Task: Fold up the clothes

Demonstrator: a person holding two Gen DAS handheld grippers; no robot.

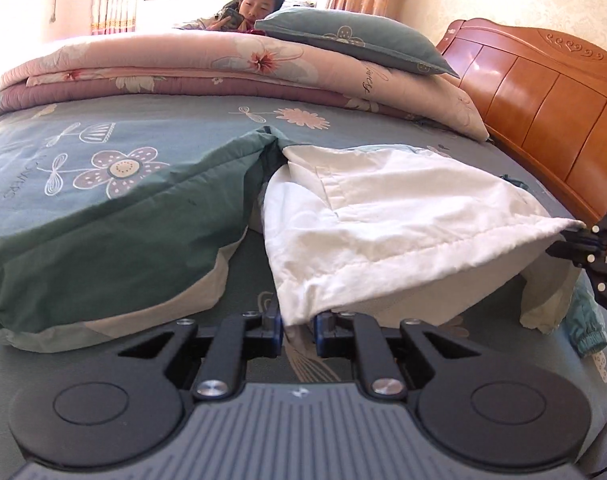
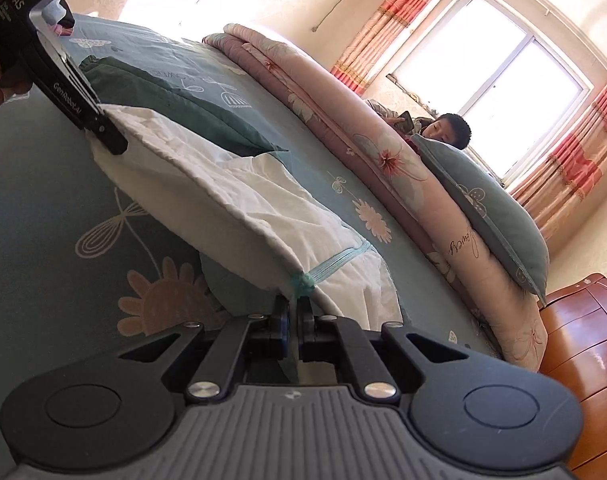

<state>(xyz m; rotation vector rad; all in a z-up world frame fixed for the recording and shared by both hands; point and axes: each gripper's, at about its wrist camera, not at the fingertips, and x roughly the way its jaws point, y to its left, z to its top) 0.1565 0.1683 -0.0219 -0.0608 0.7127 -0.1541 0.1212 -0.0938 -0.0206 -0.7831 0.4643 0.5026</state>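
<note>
The jacket (image 1: 403, 216) lies on the bed (image 1: 83, 152), its white-lined hem lifted. The left gripper (image 1: 297, 326) and right gripper (image 2: 293, 320) each clamp a hem corner (thin bites). Uneven pulling could slip either corner free.

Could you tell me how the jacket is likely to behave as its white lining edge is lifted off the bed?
Probably floppy: the jacket sags between the left gripper and right gripper, each shut on its hem. It looks light, since two corner pinches hold the edge up. The green sleeve lying on the bed would likely drag behind.
</note>
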